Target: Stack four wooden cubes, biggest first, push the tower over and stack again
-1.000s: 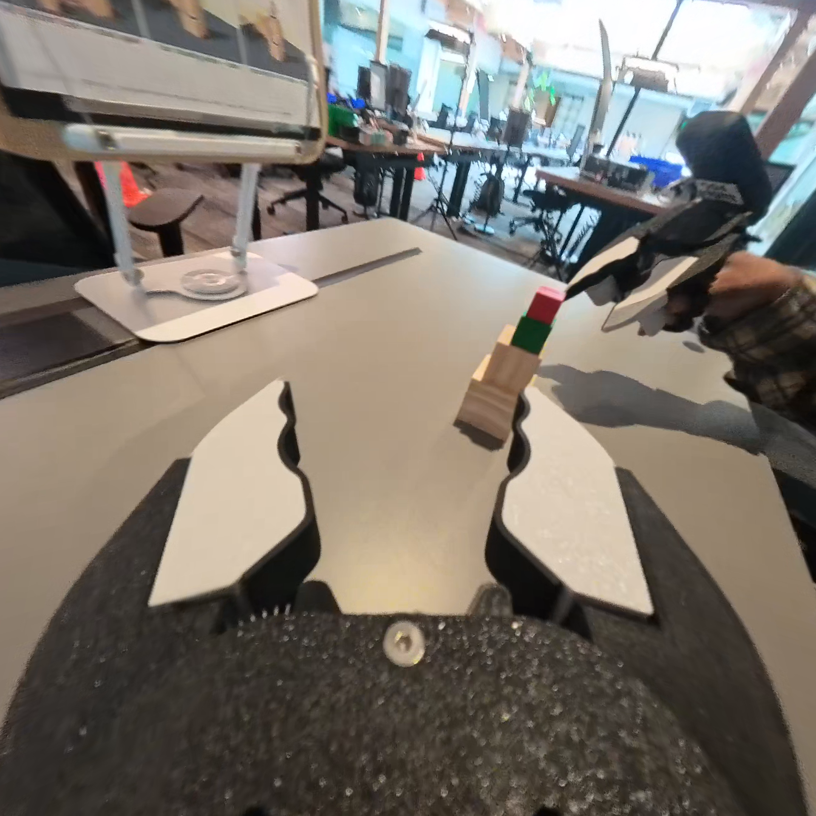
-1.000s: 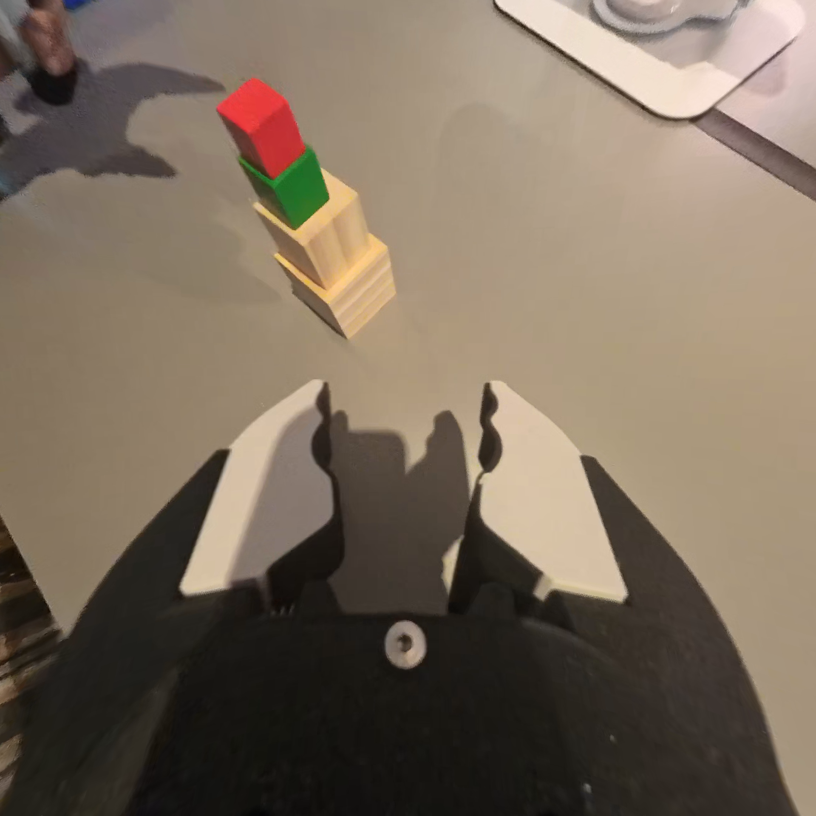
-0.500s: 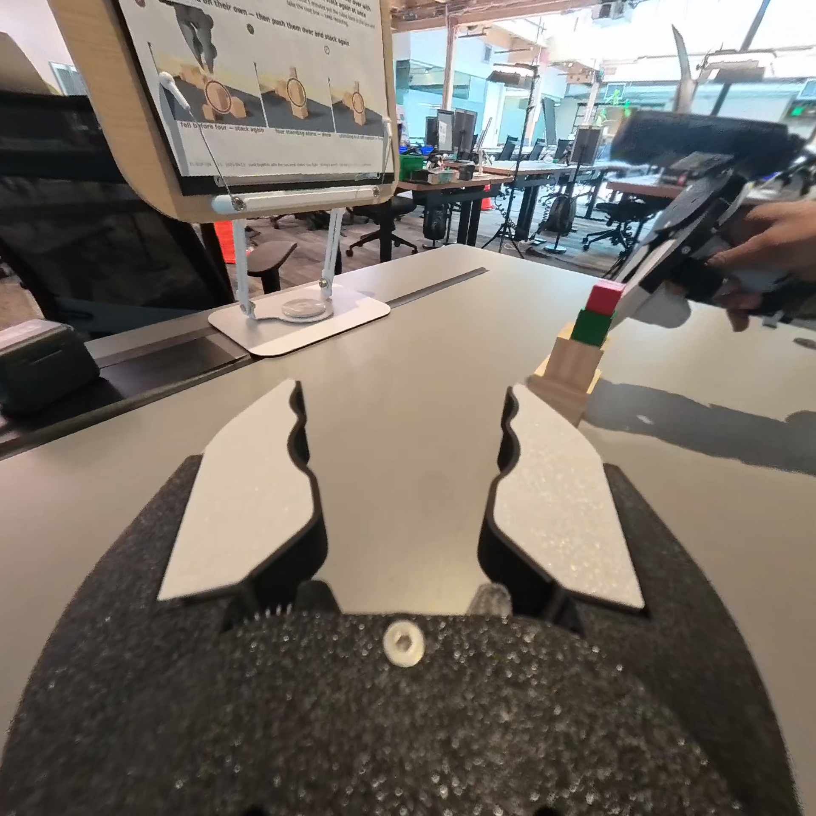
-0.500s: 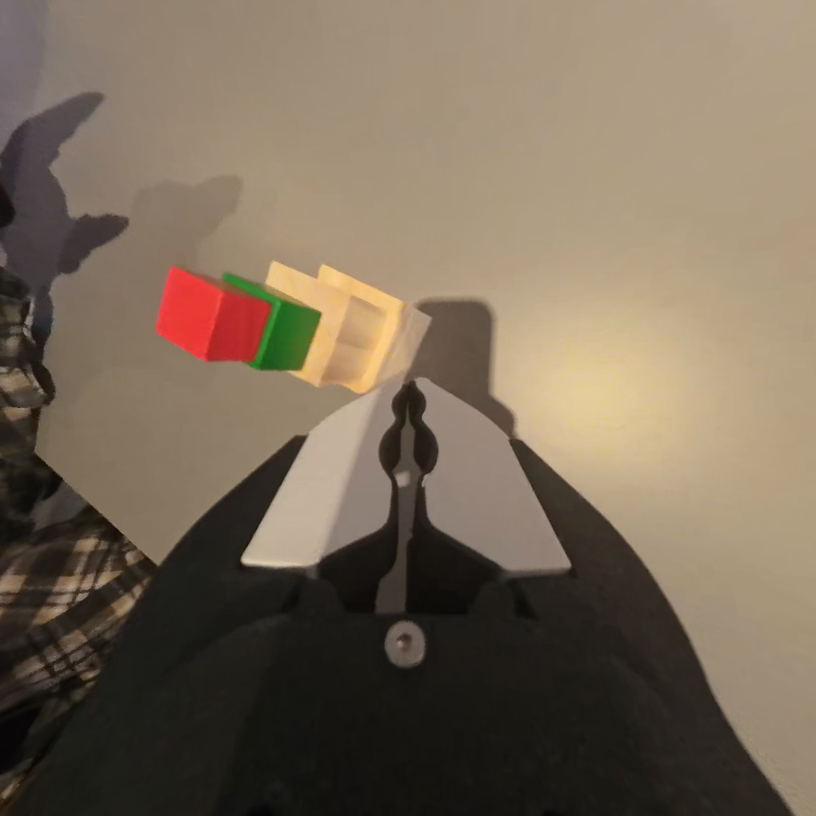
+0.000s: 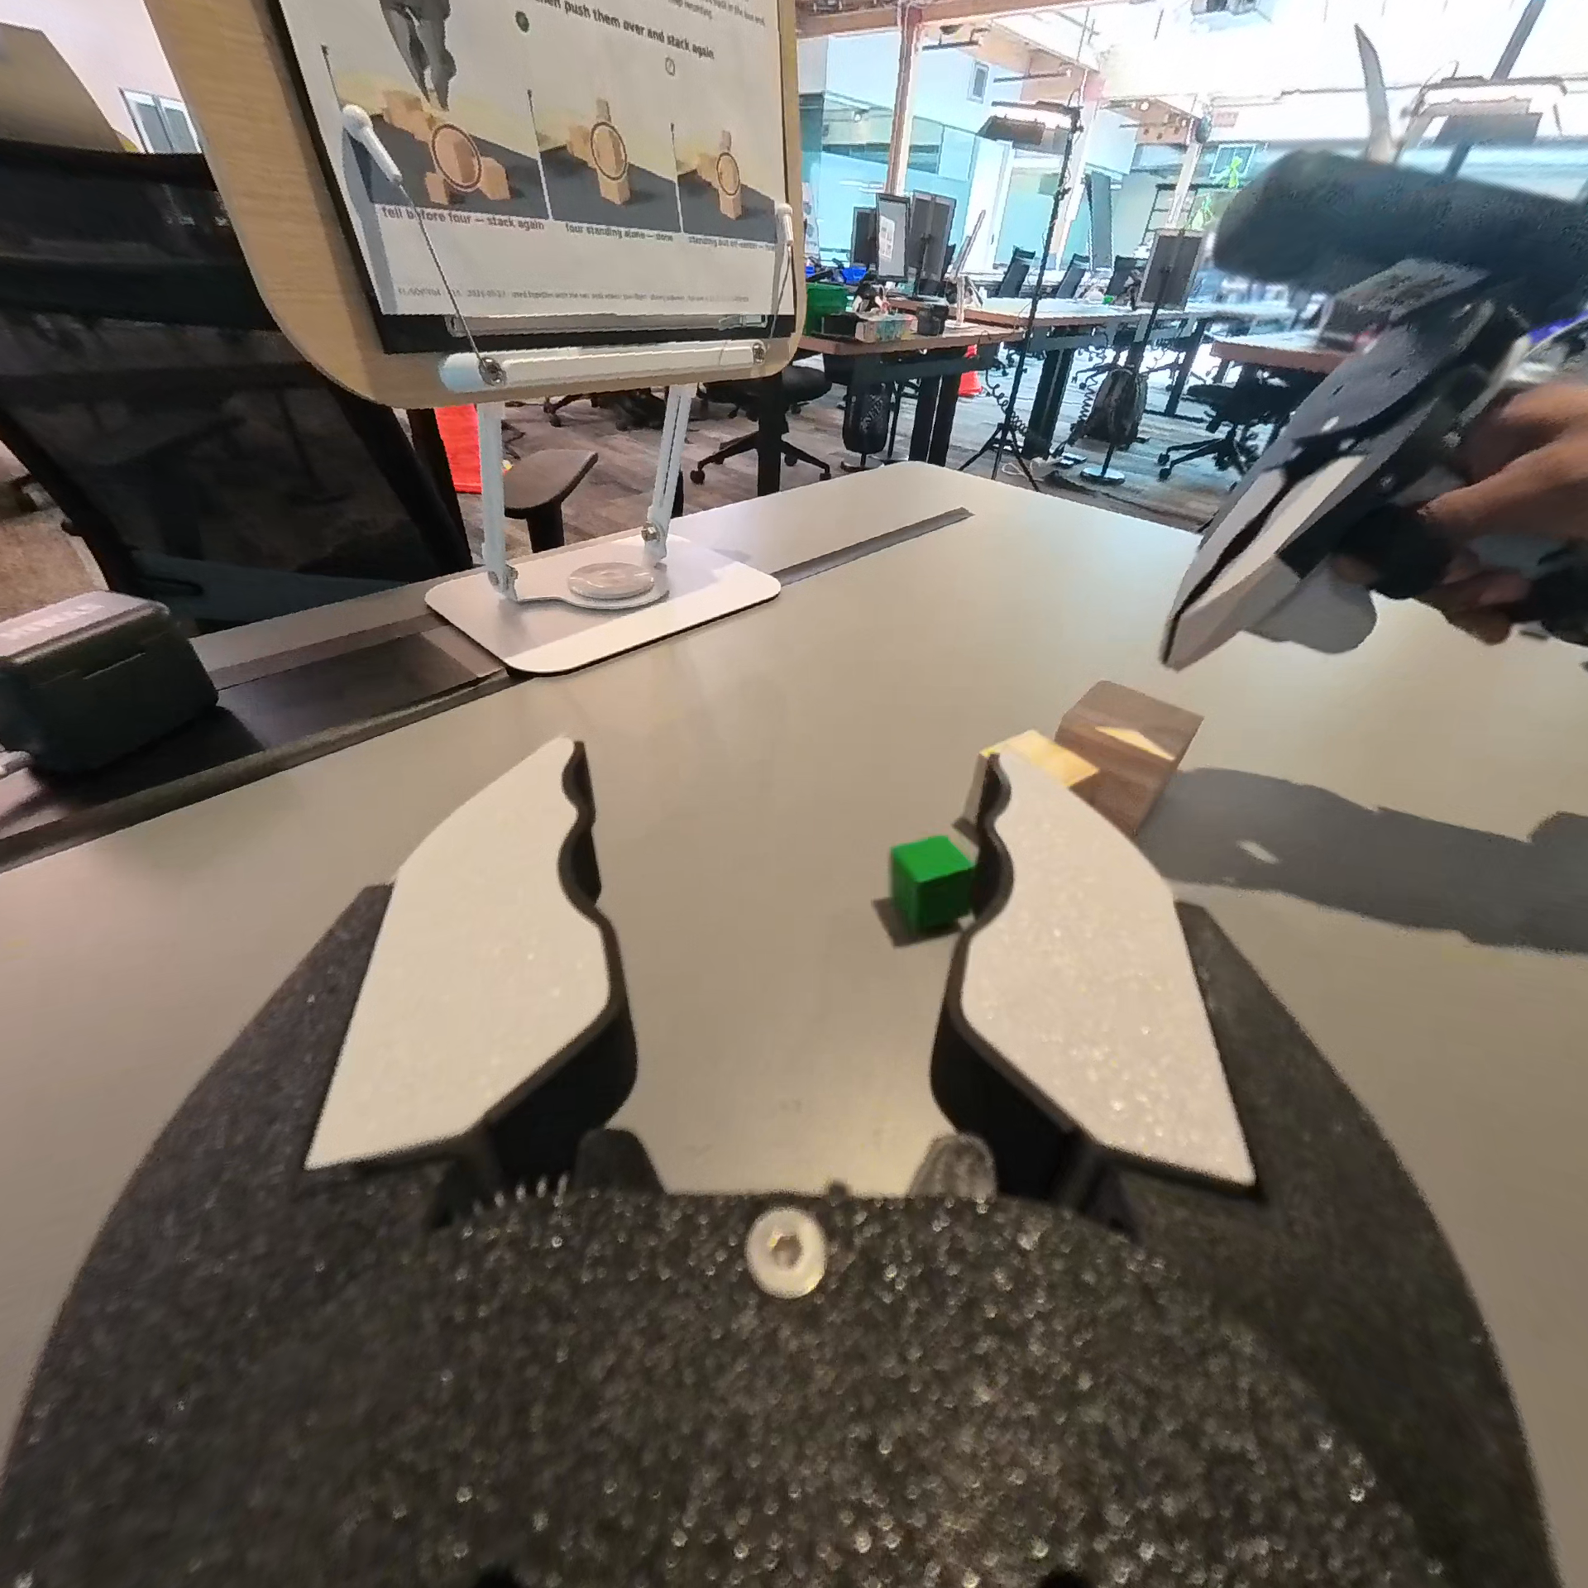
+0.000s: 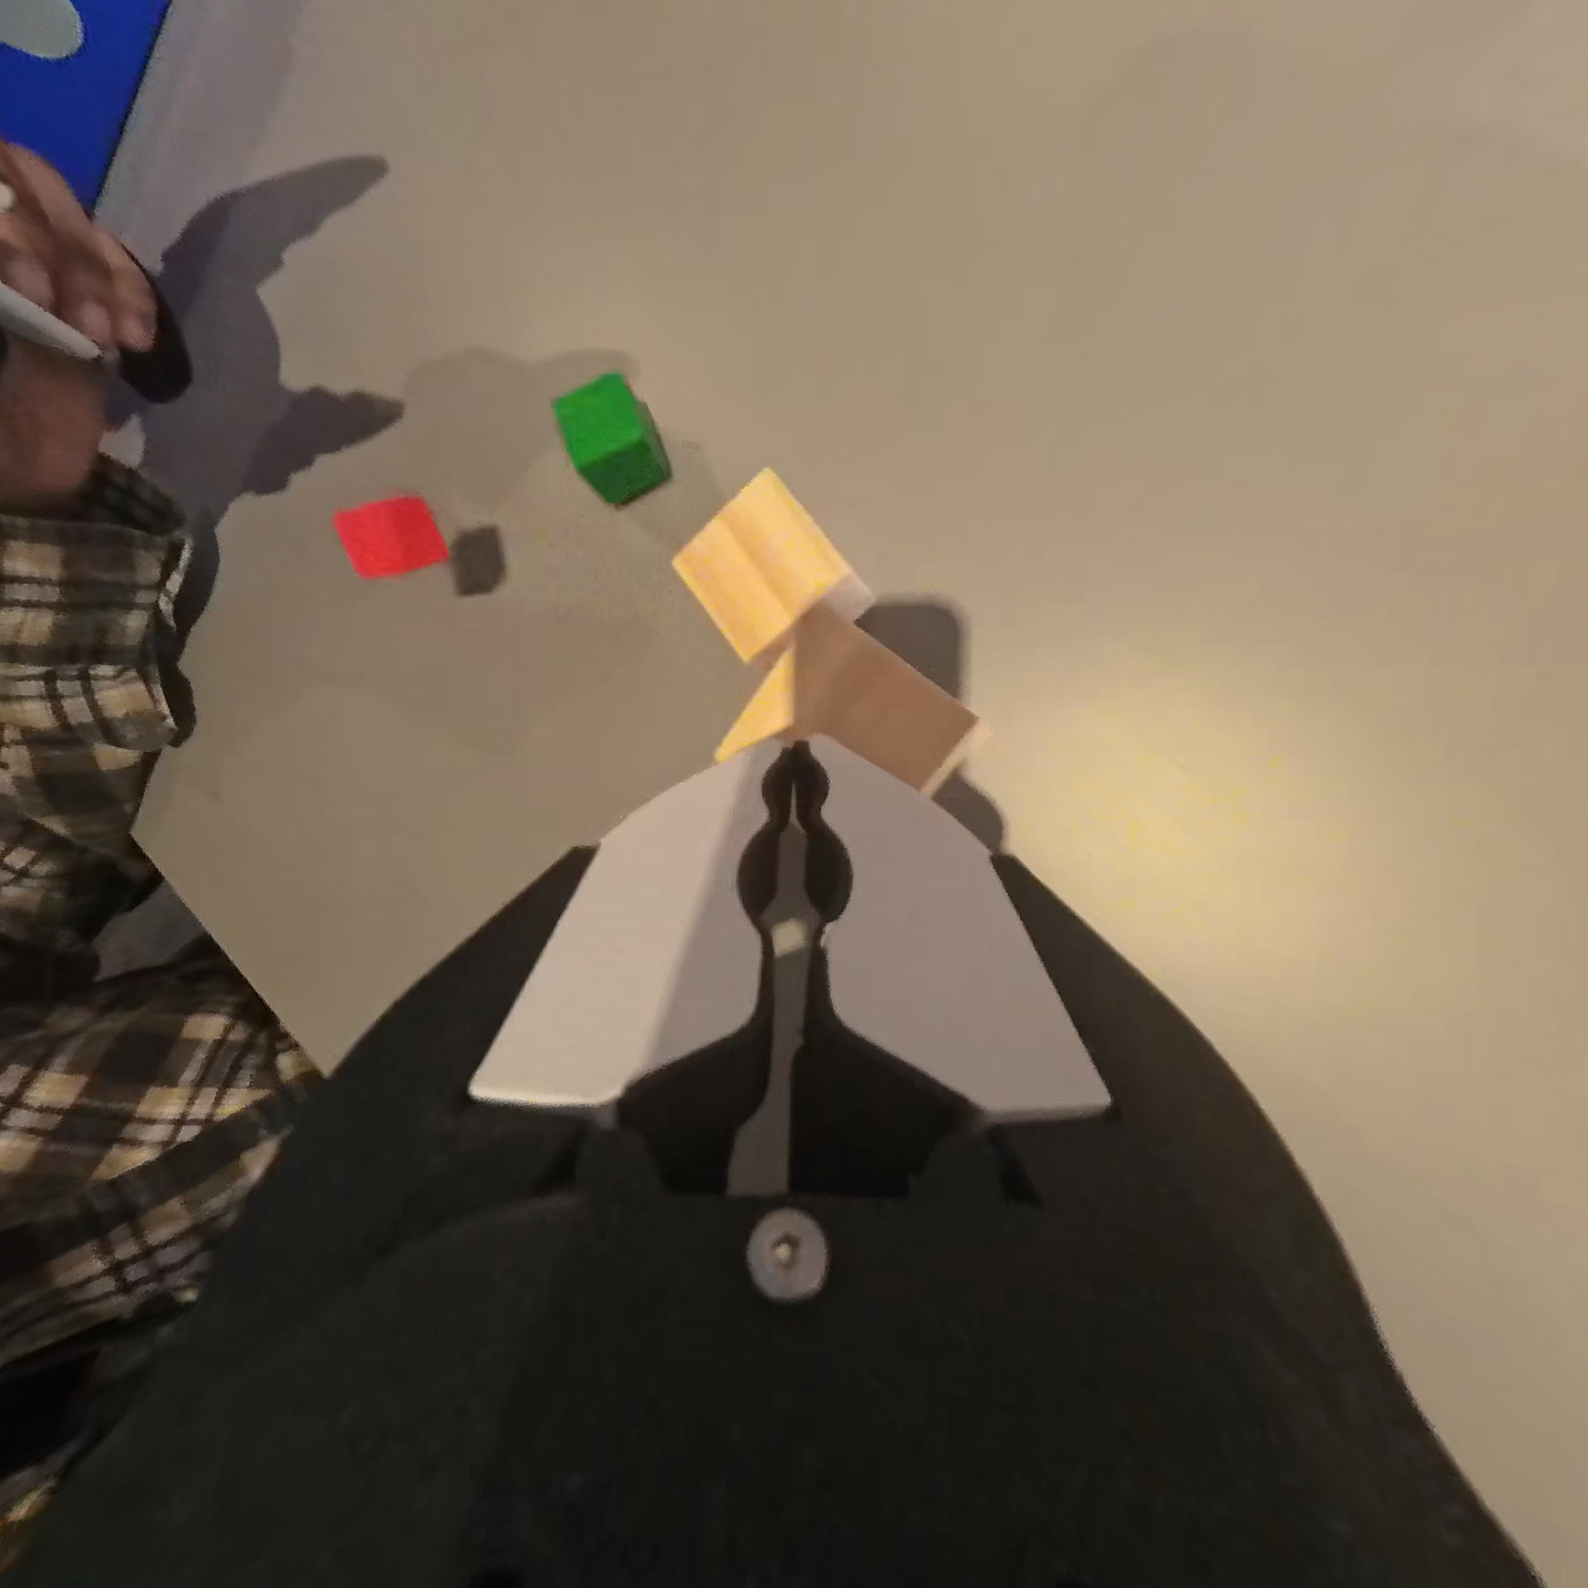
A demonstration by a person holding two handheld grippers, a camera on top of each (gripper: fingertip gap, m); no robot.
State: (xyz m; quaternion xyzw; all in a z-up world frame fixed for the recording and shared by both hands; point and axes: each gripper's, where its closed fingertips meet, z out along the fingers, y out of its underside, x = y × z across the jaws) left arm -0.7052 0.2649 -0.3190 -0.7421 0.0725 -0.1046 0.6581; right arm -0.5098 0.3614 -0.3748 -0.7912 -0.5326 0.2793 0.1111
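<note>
The four cubes lie scattered on the grey table (image 6: 1117,344) where half a second ago they leaned together as a tower, tipping under the right gripper. The biggest cube (image 6: 868,705), pale wood, sits tilted just ahead of the right gripper (image 6: 799,756), with the second wooden cube (image 6: 760,563) touching or overlapping its far side; whether either is lying flat yet cannot be told. The green cube (image 6: 612,451) rests apart from them on the table, and the red cube (image 6: 391,534) lies farther off, near the person's checked sleeve (image 6: 86,687). The right gripper's fingers are pressed together with nothing between them, its tip right at the big cube's edge. In the left wrist view the left gripper (image 5: 786,773) is spread wide and empty, low over the table, with the green cube (image 5: 932,881) just inside its right finger. Behind it stands an instruction board (image 5: 550,189) on a white base. The push-over looks done; restacking likely begins with setting the biggest cube flat.
</note>
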